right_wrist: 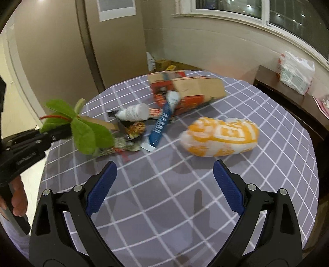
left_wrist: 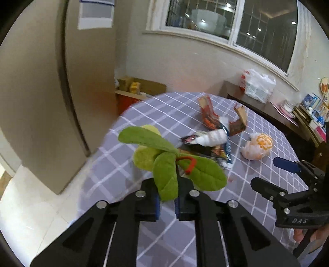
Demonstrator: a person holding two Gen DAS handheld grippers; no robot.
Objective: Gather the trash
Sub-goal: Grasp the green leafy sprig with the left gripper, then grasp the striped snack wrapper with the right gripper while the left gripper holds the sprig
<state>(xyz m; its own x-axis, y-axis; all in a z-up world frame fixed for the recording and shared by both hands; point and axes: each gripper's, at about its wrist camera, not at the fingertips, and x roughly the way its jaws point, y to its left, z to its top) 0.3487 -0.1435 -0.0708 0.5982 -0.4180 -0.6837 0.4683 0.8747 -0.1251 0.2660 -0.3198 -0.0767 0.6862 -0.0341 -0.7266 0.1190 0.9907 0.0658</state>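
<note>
Room: beige walls, dark barred window (left_wrist: 232, 18) at the back, pale tiled floor (left_wrist: 26, 205), dark sideboard (left_wrist: 267, 108) to the right.
Tabletop: round, under a grey cloth with a white grid (right_wrist: 174, 205).
Left gripper (left_wrist: 166, 202): black, blue-padded jaws drawn together on a leaf of the green felt plush sprig (left_wrist: 164, 164); seen from the right wrist as a black frame (right_wrist: 51, 132) at the table's left edge, hand (right_wrist: 18, 203) below it.
Plush sprig: soft, matte, oval leaves fanning out from a centre with a red cord loop (left_wrist: 190, 163); held just above the cloth at the table's near left, pale yellow-green stem end pointing away from the jaws.
Right gripper (right_wrist: 164, 187): jaws wide apart, nothing between them, ribbed blue pads over bare cloth.
Trash pile: crumpled white plastic cup (right_wrist: 134, 112), blue-and-white wrapper (right_wrist: 160, 125) lying lengthwise toward the camera, dark glossy snack wrappers (right_wrist: 135, 128), torn red-and-brown cardboard box (right_wrist: 185, 90) at the far side.
Bag: white-and-orange plastic bundle (right_wrist: 220, 136), long axis running left to right, right of the pile.
Hard to make out: print on wrappers and box blurred; sideboard clutter too small to read.
</note>
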